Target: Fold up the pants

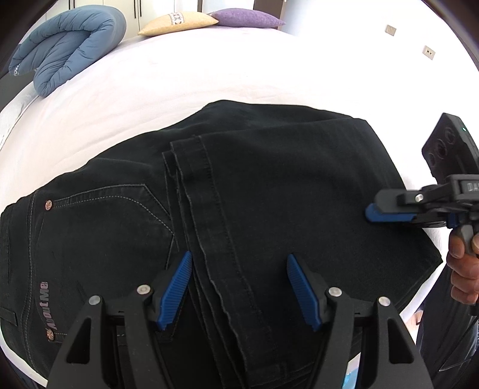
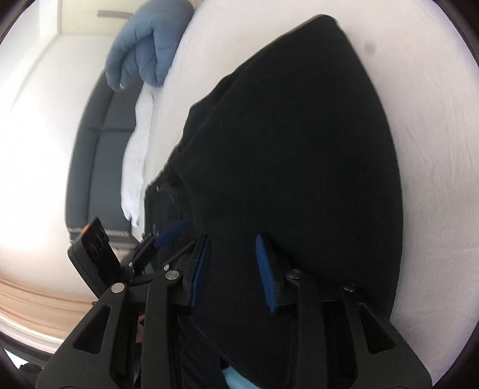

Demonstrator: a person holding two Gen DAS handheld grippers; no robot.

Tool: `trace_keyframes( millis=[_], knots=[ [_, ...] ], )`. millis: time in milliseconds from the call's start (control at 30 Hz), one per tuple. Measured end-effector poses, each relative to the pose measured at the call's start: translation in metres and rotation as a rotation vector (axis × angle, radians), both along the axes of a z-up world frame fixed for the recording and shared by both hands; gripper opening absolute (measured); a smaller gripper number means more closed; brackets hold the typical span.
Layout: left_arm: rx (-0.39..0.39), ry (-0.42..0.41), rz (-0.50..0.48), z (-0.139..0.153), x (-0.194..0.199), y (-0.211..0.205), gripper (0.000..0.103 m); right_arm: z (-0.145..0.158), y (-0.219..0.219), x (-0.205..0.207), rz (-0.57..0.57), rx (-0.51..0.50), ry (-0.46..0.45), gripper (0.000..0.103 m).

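The black pants [image 1: 269, 191] lie folded on the white bed [image 1: 179, 80], hems doubled back over the seat by the rear pocket. The left tool [image 1: 239, 287] hovers above the hems, its blue pads wide apart and gripping nothing. The right tool [image 1: 371, 213] reaches in from the side over the fold's edge — narrow, nothing visibly held. Well beyond the pants sit a rolled blue duvet [image 1: 69, 45], a tan pillow [image 1: 179, 24] and a purple one [image 1: 245, 18].
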State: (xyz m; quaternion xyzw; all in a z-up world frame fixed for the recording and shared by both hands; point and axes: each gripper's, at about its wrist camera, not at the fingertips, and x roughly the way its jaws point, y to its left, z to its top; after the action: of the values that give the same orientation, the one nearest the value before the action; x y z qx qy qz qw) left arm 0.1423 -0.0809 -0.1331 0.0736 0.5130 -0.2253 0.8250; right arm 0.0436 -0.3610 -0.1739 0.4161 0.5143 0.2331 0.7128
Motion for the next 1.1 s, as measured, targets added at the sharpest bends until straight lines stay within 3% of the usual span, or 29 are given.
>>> trace_keyframes(
  millis=[100, 167, 233, 300, 367, 500, 533, 600, 633, 667, 733, 867, 967, 1100],
  knots=[
    [-0.014, -0.004, 0.005, 0.001, -0.001, 0.004, 0.068, 0.005, -0.011, -0.014, -0.042, -0.038, -0.013, 0.028],
    [-0.026, -0.006, 0.009, 0.002, -0.002, 0.008, 0.068, 0.010, -0.031, -0.029, -0.163, -0.069, 0.006, 0.028],
    [-0.076, 0.004, 0.041, 0.007, -0.002, 0.019, 0.068, 0.012, -0.056, -0.043, -0.292, -0.040, 0.038, 0.031],
    [-0.159, 0.026, 0.108, 0.013, -0.004, 0.040, 0.068, 0.025, -0.060, -0.048, -0.321, -0.046, 0.024, 0.032],
    [-0.236, 0.014, 0.204, 0.023, -0.010, 0.067, 0.068, 0.041, -0.045, -0.041, -0.240, -0.045, -0.013, 0.033],
    [-0.438, -0.052, 0.484, 0.047, -0.036, 0.155, 0.072, 0.067, 0.019, -0.006, -0.041, -0.031, -0.062, 0.033],
    [-0.466, -0.059, 0.545, 0.049, -0.040, 0.176, 0.077, 0.071, 0.043, 0.007, 0.015, -0.035, -0.067, 0.033],
    [-0.501, -0.068, 0.655, 0.052, -0.049, 0.214, 0.077, 0.078, 0.080, 0.027, 0.107, -0.054, -0.071, 0.033],
    [-0.524, -0.073, 0.708, 0.053, -0.053, 0.237, 0.077, 0.078, 0.104, 0.038, 0.158, -0.077, -0.064, 0.036],
    [-0.540, -0.079, 0.746, 0.054, -0.056, 0.252, 0.077, 0.076, 0.124, 0.045, 0.195, -0.087, -0.053, 0.045],
    [-0.577, -0.079, 0.831, 0.053, -0.061, 0.288, 0.077, 0.070, 0.162, 0.060, 0.249, -0.087, -0.025, 0.047],
    [-0.664, -0.027, 0.940, 0.041, -0.066, 0.331, 0.077, 0.076, 0.251, 0.084, 0.391, -0.139, -0.026, 0.047],
    [-0.688, 0.031, 0.965, 0.024, -0.065, 0.340, 0.077, 0.085, 0.323, 0.091, 0.547, -0.279, -0.075, 0.048],
    [-0.721, 0.129, 0.971, -0.001, -0.055, 0.326, 0.077, 0.089, 0.379, 0.115, 0.608, -0.448, -0.106, 0.048]
  ],
)
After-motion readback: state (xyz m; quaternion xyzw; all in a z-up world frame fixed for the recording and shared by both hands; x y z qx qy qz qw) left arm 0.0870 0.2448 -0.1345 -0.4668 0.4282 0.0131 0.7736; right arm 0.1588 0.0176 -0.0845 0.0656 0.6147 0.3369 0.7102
